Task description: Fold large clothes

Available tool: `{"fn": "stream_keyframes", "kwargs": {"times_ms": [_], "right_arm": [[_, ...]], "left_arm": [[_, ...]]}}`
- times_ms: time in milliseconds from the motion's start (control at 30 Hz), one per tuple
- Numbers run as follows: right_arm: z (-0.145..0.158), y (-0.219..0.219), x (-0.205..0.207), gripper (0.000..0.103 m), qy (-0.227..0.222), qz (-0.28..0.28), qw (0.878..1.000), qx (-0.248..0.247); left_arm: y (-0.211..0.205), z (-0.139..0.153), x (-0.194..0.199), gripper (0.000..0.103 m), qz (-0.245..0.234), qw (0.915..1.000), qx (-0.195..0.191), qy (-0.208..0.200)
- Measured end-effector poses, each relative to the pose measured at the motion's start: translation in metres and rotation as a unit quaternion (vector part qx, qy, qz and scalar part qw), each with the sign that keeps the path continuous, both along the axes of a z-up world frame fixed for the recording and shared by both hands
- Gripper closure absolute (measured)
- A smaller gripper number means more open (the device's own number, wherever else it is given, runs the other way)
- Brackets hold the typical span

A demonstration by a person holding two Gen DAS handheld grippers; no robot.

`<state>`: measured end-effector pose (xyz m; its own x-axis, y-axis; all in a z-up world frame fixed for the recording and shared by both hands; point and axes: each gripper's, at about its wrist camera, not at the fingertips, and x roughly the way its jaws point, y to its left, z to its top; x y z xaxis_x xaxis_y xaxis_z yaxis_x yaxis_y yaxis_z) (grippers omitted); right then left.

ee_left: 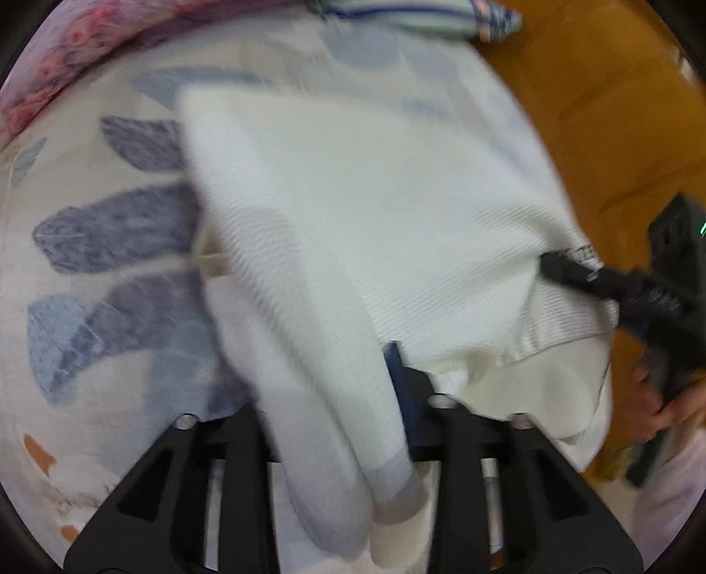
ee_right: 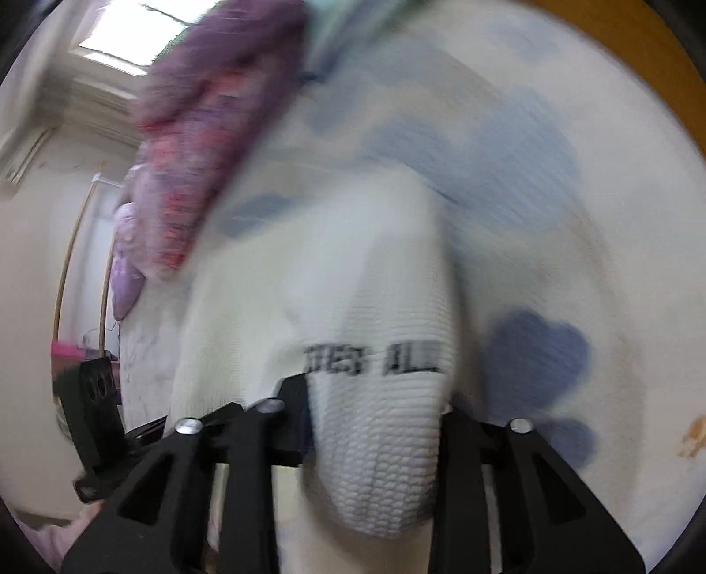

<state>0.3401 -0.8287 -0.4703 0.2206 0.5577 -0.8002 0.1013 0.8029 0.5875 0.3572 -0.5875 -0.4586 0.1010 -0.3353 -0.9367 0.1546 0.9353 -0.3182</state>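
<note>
Bedding (ee_left: 110,229) is seen across both views: a pale sheet printed with grey-blue leaf shapes and a few small orange marks, serving as the work surface. A pink and purple floral fabric (ee_left: 57,66) is bunched along the sheet's far edge at 10 to 11 o'clock in the left wrist view, and a striped folded cloth (ee_left: 410,17) lies at 12 o'clock. An ochre floor (ee_left: 617,115) is visible past the sheet at 1 to 3 o'clock. In the right wrist view, pale walls and a lit ceiling panel (ee_right: 114,48) are noted at 10 to 11 o'clock. Both views are blurred.

The white knitted garment (ee_left: 353,212) is spread over the sheet from the centre of the left wrist view towards 3 o'clock. One thick fold of it hangs down between the fingers of the left gripper (ee_left: 348,419); cloth fills the gap, but whether the pads are pressed on it cannot be told from the blur.

The right gripper (ee_left: 556,265) is seen at 3 o'clock in the left wrist view, at the garment's ribbed hem, with a hand (ee_left: 670,397) on its handle at 4 o'clock. In its own view, a bunched fold bearing black printed lettering (ee_right: 375,357) fills the space between its fingers; clamping there cannot be confirmed either.
</note>
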Motion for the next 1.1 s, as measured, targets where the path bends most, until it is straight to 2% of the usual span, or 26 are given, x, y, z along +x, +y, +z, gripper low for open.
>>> {"fn": "stream_keyframes", "kwargs": {"times_ms": [33,133,267,300,367,433,500,533,567,600,633,667,767,833,867,900,933,967,1000,1033,1067,1100], "right_arm": [[-0.003,-0.006,-0.006,0.065,0.004,0.005,1.0,-0.003],[-0.001,-0.005,-0.026,0.06,0.015,0.009,1.0,-0.022],[0.019,0.011,-0.046,0.059,0.026,0.001,0.998,-0.054],[0.022,0.011,-0.05,0.058,0.034,-0.005,0.998,-0.052],[0.021,0.008,-0.055,0.058,0.048,-0.02,0.998,-0.046],[0.012,0.007,-0.054,0.053,0.067,-0.013,0.996,-0.063],[0.007,0.021,-0.046,0.048,0.094,0.043,0.988,-0.118],[0.006,0.027,-0.039,0.041,0.111,0.071,0.982,-0.138],[0.007,0.028,-0.035,0.033,0.127,0.077,0.978,-0.149],[0.013,0.026,-0.03,0.017,0.146,0.079,0.968,-0.19],[0.023,0.023,-0.027,0.016,0.15,0.075,0.958,-0.235],[0.04,0.014,-0.023,0.016,0.144,0.065,0.953,-0.257],[0.084,-0.014,-0.023,0.016,0.108,0.015,0.971,-0.213],[0.101,-0.018,-0.027,0.017,0.078,0.008,0.972,-0.223],[0.105,-0.016,-0.033,0.02,0.063,0.008,0.972,-0.226],[0.104,-0.011,-0.037,0.037,0.056,0.011,0.976,-0.211],[0.099,-0.005,-0.04,0.068,0.054,0.018,0.981,-0.185],[0.081,0.0,-0.045,0.085,0.066,0.022,0.985,-0.155],[0.062,0.005,-0.048,0.096,0.089,0.021,0.985,-0.149],[0.038,0.009,-0.051,0.096,0.111,0.016,0.982,-0.152],[0.0,0.014,-0.052,0.096,0.13,0.016,0.975,-0.178],[-0.028,0.016,-0.053,0.096,0.15,0.012,0.973,-0.175]], "left_arm": [[-0.005,-0.003,-0.006,0.027,-0.012,0.9999,0.008,0.005],[0.001,-0.007,-0.023,0.023,-0.045,0.9966,0.063,0.028],[0.041,0.01,-0.03,0.021,-0.013,0.9879,0.15,0.038],[0.046,0.014,-0.029,0.021,-0.008,0.9873,0.154,0.037],[0.059,0.026,-0.025,0.021,-0.001,0.9894,0.143,0.027],[0.062,0.028,-0.018,0.021,-0.001,0.9896,0.142,0.023],[0.063,0.027,-0.014,0.021,0.001,0.9892,0.145,0.02],[0.064,0.026,-0.01,0.021,0.003,0.9892,0.145,0.022],[0.064,0.026,-0.006,0.021,0.007,0.9899,0.139,0.026],[0.062,0.027,-0.002,0.021,0.012,0.9912,0.129,0.029],[0.061,0.031,0.0,0.021,0.015,0.9924,0.119,0.028],[0.06,0.034,0.0,0.021,0.018,0.9937,0.108,0.024],[0.047,0.044,-0.003,0.021,0.008,0.9957,0.093,0.007],[0.036,0.045,-0.005,0.022,-0.003,0.9969,0.078,0.0],[0.032,0.044,-0.005,0.029,-0.006,0.9974,0.072,0.001],[0.028,0.041,-0.006,0.037,-0.007,0.9981,0.061,0.0],[0.024,0.035,-0.007,0.059,-0.007,0.9988,0.049,0.0],[0.022,0.024,-0.007,0.075,-0.005,0.9991,0.041,0.006],[0.02,0.011,-0.007,0.08,-0.003,0.9989,0.045,0.017],[0.016,-0.012,-0.007,0.083,-0.003,0.9972,0.065,0.037],[0.013,-0.041,-0.008,0.083,-0.009,0.9956,0.078,0.05],[0.011,-0.053,-0.008,0.083,-0.015,0.9962,0.07,0.049]]}}
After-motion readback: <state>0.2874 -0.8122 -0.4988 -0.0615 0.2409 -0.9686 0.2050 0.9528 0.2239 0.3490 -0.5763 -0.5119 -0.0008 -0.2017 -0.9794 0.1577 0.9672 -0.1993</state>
